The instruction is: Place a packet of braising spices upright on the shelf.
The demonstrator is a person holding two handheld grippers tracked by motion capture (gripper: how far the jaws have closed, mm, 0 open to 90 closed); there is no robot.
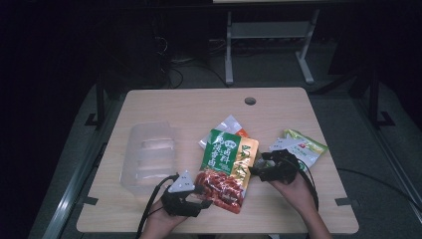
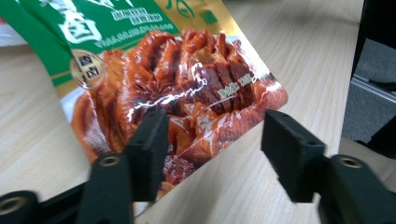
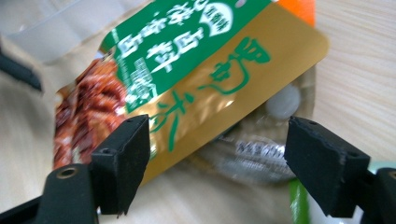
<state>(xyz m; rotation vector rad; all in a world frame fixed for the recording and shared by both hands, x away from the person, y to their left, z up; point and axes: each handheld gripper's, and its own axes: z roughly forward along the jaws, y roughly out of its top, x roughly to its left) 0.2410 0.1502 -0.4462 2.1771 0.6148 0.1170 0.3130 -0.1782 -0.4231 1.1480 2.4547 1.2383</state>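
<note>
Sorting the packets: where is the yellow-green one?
In the high view, the yellow-green packet lies on the table's right side, just beyond the right gripper.

Both forearms enter from the table's near edge. The left hand (image 1: 158,225) holds the black left gripper (image 1: 201,195), its grey three-cornered plate on top, its 2 jaws spread apart. The right hand (image 1: 293,188) holds the black right gripper (image 1: 257,165), jaws likewise parted, pointing leftward.
</note>
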